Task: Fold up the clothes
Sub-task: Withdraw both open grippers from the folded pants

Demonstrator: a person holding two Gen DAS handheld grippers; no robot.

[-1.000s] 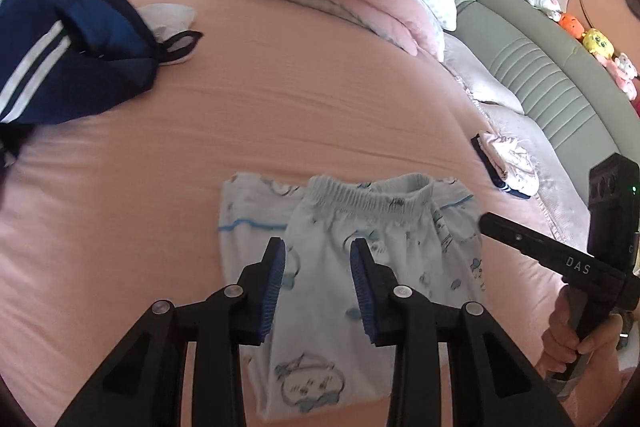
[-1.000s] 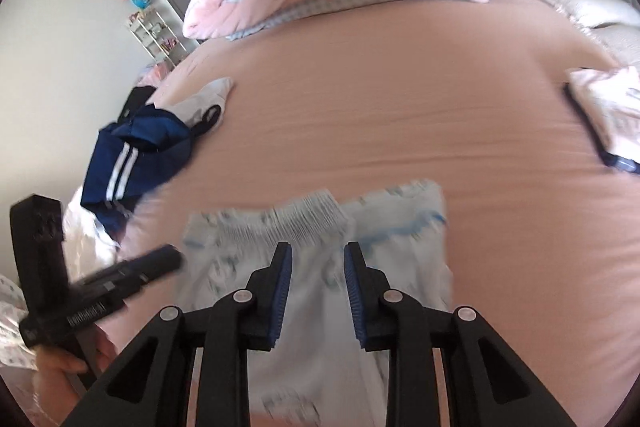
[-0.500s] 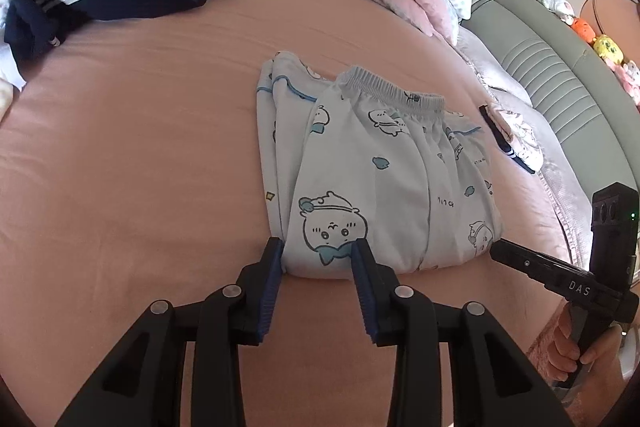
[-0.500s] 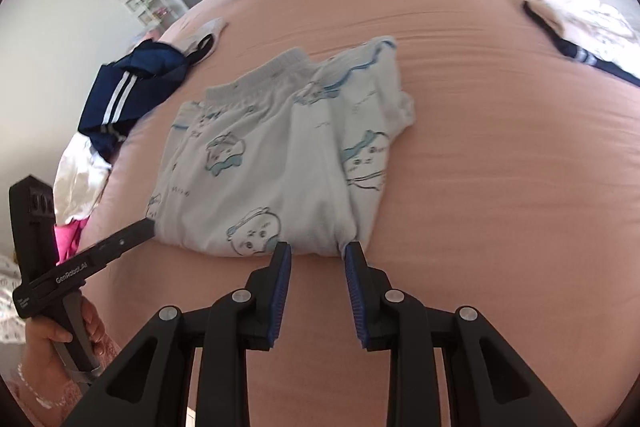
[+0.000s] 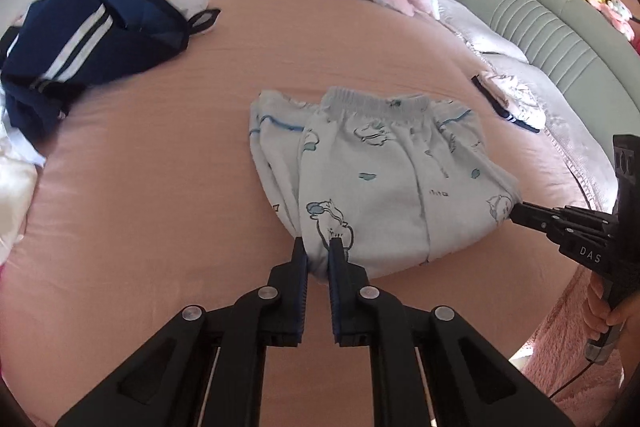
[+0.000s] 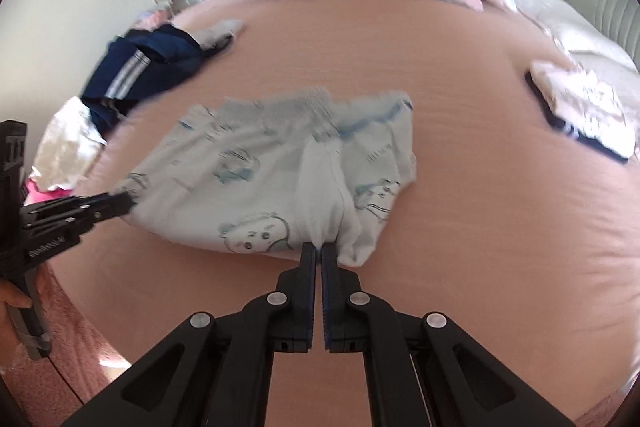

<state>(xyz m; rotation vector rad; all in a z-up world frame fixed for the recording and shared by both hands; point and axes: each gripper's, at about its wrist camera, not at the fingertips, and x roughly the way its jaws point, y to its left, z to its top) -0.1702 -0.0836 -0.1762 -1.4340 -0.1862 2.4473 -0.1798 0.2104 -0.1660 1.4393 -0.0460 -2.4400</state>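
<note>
Pants (image 5: 384, 183) lie mid-bed (image 5: 160, 211), soft, light, floppy (bunch easily). Left hand-held gripper (image 5: 318, 249) pinches near hem at 6 o'clock; right hand-held gripper (image 6: 320, 249) clamps the other near corner.

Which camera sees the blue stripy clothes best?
The left wrist view: the navy clothes lie sharp there, both white stripes clear. In the right wrist view they look smaller, farther off and smeared by blur.
</note>
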